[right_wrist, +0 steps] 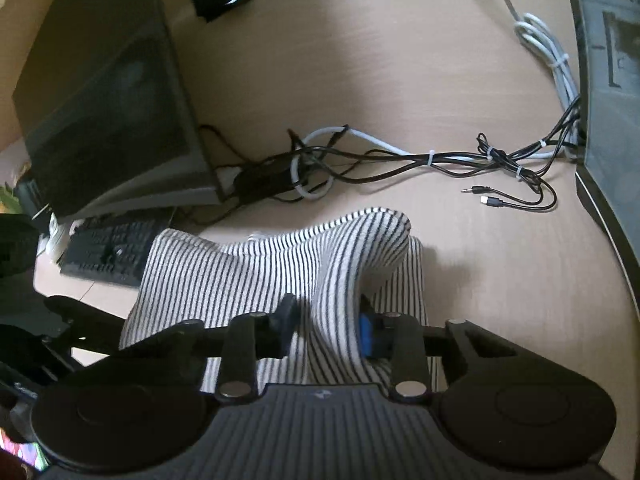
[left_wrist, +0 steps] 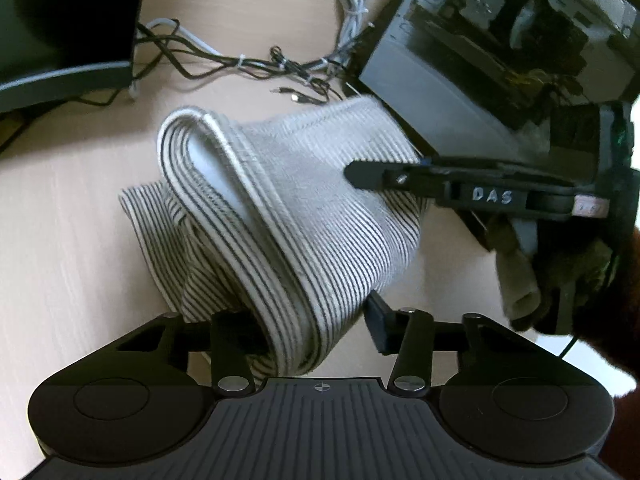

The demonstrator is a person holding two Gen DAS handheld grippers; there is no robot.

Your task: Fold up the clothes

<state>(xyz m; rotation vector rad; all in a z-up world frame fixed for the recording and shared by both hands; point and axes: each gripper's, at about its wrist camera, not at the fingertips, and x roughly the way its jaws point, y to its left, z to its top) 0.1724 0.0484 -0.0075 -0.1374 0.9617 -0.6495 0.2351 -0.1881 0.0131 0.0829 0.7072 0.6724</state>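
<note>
Striped cloth [left_wrist: 280, 220] bunched at centre frame on the pale desk [left_wrist: 60, 240], one fold pinched narrow in the left gripper [left_wrist: 316, 328] at lower centre, another fold clamped in the right gripper [right_wrist: 326, 328], cables [right_wrist: 400, 156] strung across above, keyboard [right_wrist: 108, 240] at left.

An office desk: pale wooden desktop [right_wrist: 400, 60] with monitor [right_wrist: 108, 92], keyboard [right_wrist: 108, 252] and tangled cables [right_wrist: 400, 158]
</note>
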